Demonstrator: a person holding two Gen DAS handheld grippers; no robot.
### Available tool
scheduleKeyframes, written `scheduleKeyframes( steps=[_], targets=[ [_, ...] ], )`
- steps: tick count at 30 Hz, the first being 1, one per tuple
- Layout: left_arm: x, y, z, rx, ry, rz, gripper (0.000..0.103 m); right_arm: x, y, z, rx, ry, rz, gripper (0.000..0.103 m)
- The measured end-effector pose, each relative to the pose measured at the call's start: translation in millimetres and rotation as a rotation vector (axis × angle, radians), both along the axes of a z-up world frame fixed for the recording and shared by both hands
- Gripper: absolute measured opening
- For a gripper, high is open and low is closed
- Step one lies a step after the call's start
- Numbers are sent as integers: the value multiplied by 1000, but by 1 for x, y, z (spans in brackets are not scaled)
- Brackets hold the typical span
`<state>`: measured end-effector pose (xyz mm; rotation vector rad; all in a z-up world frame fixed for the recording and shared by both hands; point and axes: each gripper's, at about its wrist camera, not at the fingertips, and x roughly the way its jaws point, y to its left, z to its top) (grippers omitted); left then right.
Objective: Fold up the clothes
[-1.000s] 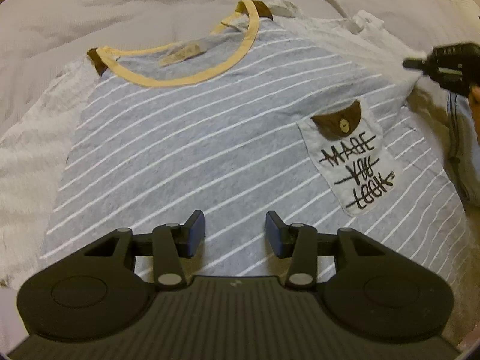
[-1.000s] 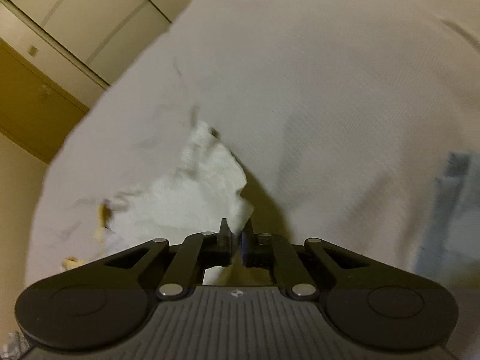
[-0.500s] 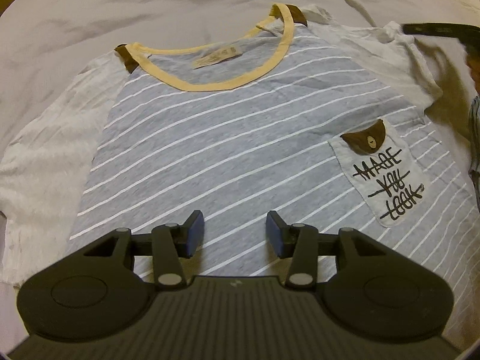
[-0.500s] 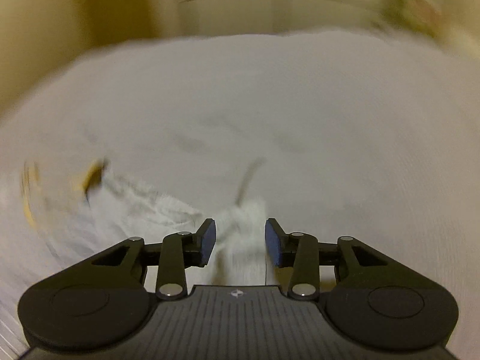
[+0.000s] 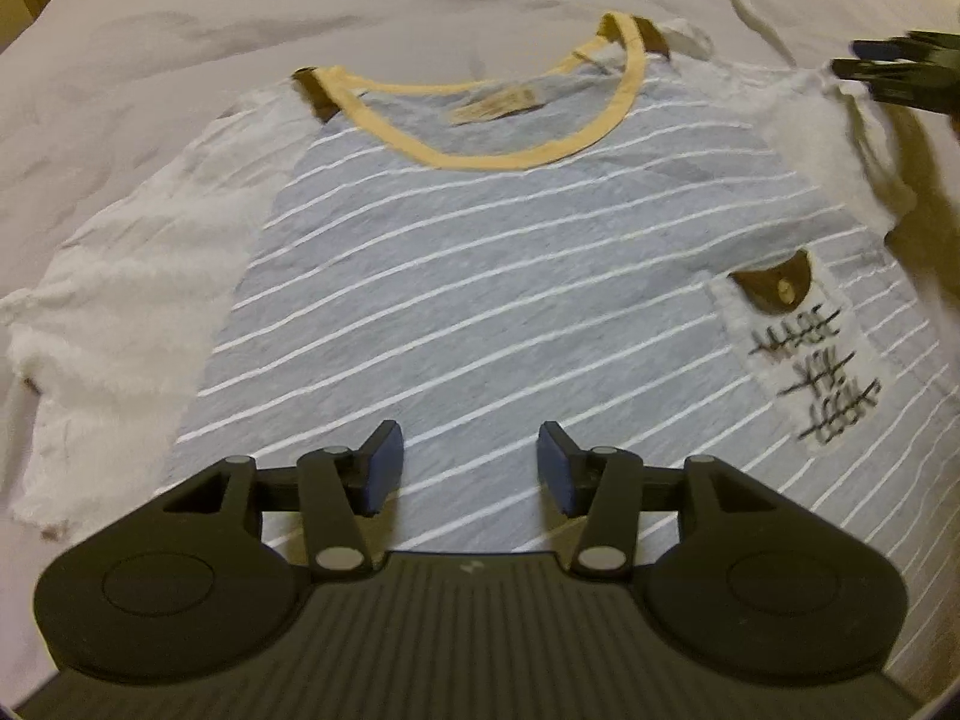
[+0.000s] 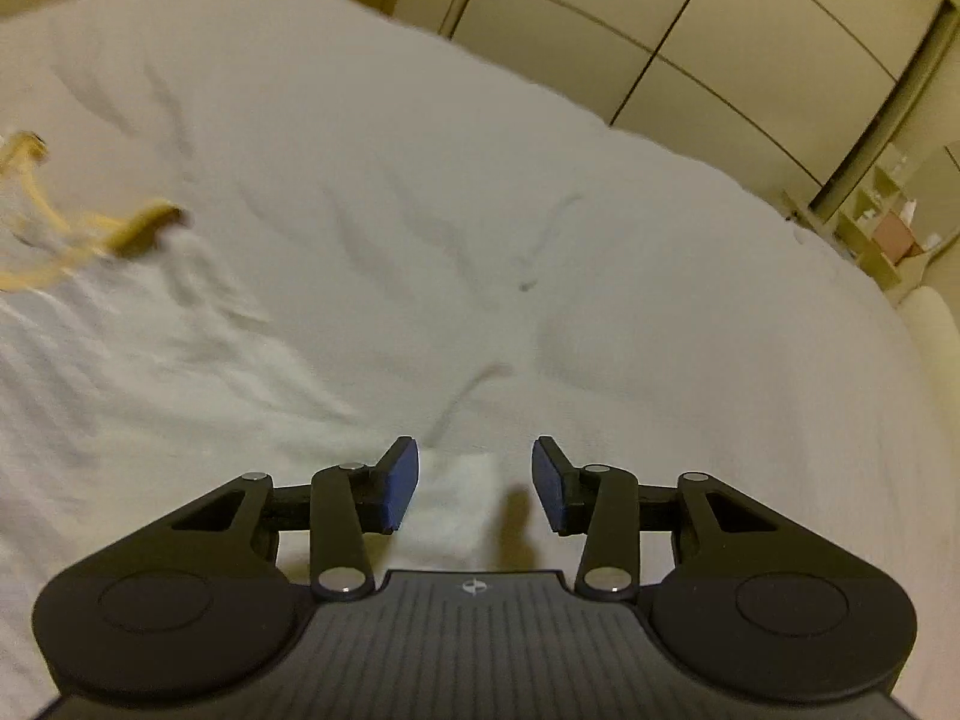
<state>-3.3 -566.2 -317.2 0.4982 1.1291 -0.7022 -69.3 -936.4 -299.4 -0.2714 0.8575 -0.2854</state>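
The striped shirt [image 5: 498,276] lies spread flat, front side up, on the bed [image 5: 180,30], probably so the sleeves can be folded inward first. The left tongs [image 5: 467,461] hang open over its lower part and hold nothing. The right tongs [image 6: 474,483] are also open, around the tip of the white sleeve [image 6: 459,504] but not pinching it. The pocket [image 5: 792,354] has crossed-out writing, too blurred to read surely.
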Motion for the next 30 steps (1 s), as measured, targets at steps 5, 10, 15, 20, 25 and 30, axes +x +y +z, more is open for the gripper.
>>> scheduleKeyframes(
  steps=[5,10,15,20,25,30],
  targets=[
    [-7,33,4,20,5,11,46,-67,55,11,183,37,-24,48],
    [-19,73,6,20,12,-4,47,-134,110,-13,324,179,-93,49],
    [-39,119,12,-2,22,-23,49,-189,148,-11,286,249,-236,50],
    [-70,180,22,-23,34,-21,49,-221,196,18,232,250,-296,54],
    [-105,249,32,-71,63,0,49,-250,257,55,191,198,-279,62],
    [-134,297,45,-108,89,7,49,-278,311,75,233,186,-307,63]
  ],
)
